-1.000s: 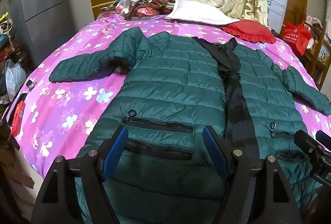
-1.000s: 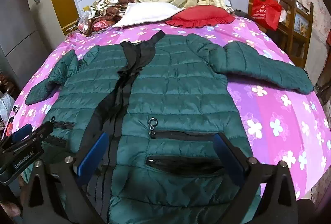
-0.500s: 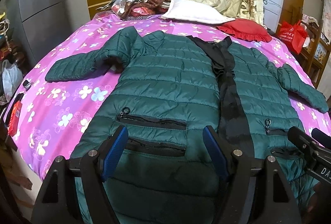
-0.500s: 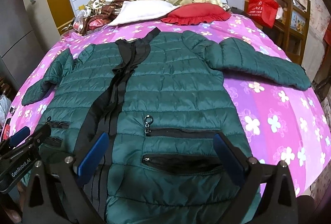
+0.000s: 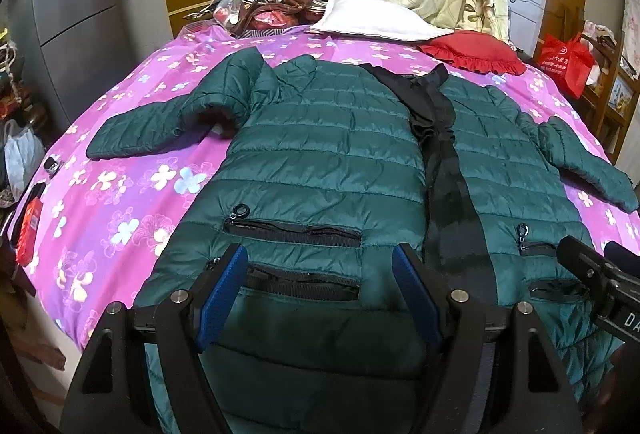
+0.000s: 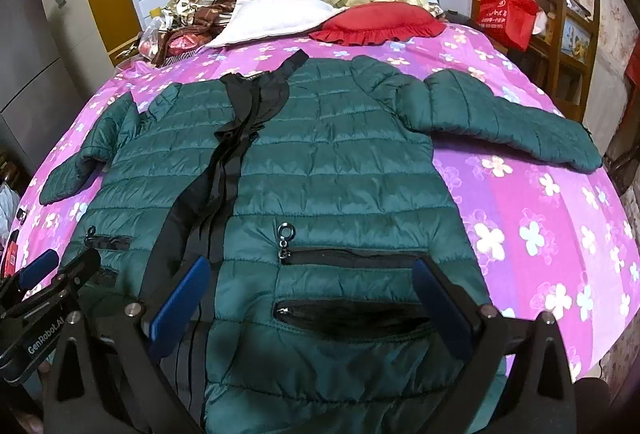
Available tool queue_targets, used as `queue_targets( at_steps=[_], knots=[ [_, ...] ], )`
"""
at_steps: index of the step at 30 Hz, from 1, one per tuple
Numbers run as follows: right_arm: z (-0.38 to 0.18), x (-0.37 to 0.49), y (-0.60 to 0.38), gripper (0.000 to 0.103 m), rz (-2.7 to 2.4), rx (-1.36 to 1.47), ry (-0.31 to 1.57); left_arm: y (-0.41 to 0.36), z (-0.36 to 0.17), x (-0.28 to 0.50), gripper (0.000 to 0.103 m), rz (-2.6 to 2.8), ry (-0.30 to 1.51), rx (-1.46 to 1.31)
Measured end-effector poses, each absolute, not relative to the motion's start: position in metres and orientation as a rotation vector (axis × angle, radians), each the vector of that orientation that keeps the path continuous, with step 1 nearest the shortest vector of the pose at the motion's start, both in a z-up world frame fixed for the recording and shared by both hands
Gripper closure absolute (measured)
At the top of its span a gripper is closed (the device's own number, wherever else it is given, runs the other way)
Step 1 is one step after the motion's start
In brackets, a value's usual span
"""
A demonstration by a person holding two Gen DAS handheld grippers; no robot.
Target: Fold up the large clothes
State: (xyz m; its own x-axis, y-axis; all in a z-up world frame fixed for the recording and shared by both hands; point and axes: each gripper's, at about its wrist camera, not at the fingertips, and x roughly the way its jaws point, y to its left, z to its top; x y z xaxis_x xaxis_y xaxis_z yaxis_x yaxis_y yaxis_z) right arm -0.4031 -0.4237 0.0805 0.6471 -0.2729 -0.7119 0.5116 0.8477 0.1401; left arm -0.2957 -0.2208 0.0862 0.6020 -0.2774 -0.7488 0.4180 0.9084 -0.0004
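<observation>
A green quilted jacket (image 5: pixel 320 161) lies flat, front up, on a bed with a pink flowered sheet (image 5: pixel 120 201), hem toward the cameras and collar toward the pillows. Its black front band (image 5: pixel 444 169) runs down the middle, and both sleeves spread out to the sides.

The left claw (image 5: pixel 318 288) is wide open with nothing in it, its blue pads over the left half of the hem by the lower pocket (image 5: pixel 300 280). The right claw (image 6: pixel 312 304) is also wide open and empty, over the right half near its own pocket (image 6: pixel 352 316). Whether either touches the fabric is hard to tell.

At the head of the bed lie a white pillow (image 5: pixel 376 21) and a red cushion (image 5: pixel 472 53); a red bag (image 6: pixel 506 13) hangs to the right.
</observation>
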Motion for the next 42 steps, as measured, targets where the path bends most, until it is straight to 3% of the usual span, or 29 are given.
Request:
queue_targets(
  at_steps=[42],
  knots=[
    [0.078,-0.371,-0.434,0.001,-0.457,0.349,0.762,-0.227,0.083,-0.267,0.048,-0.375,0.843,0.179]
  ],
)
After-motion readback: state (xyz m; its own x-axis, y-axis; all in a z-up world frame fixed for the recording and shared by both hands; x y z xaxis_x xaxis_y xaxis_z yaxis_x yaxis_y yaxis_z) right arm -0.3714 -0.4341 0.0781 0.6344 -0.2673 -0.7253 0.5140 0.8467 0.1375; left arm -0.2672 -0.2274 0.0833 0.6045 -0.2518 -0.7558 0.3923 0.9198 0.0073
